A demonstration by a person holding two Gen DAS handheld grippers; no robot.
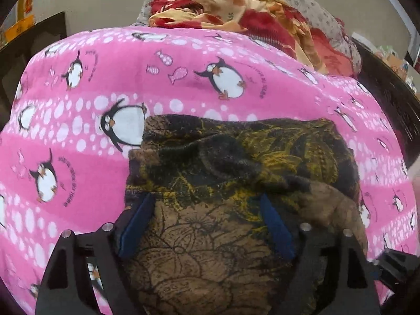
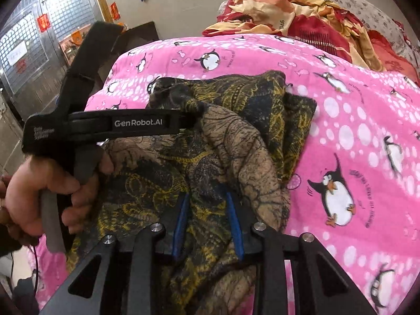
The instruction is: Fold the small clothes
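Note:
A small dark garment [image 1: 210, 157] with a yellow and brown leaf print lies rumpled on a pink penguin bedsheet [image 1: 78, 92]. My left gripper [image 1: 207, 197] hovers over its near part, blue pads wide apart and pressing on nothing. In the right wrist view, the same garment [image 2: 249, 144] is bunched into a raised fold. My right gripper [image 2: 207, 197] has its blue pads close together with a ridge of that cloth pinched between them. A hand [image 2: 31, 191] holds the left gripper's black body [image 2: 139, 123], whose tip reaches over the garment's far part.
A crumpled red and orange blanket [image 1: 223, 5] and a grey patterned pillow [image 1: 309, 8] lie at the head of the bed. A dark bed frame [image 1: 388, 92] runs along the right edge. Beyond the bed's left side are dark furniture [image 2: 141, 31] and a metal grid door [image 2: 39, 26].

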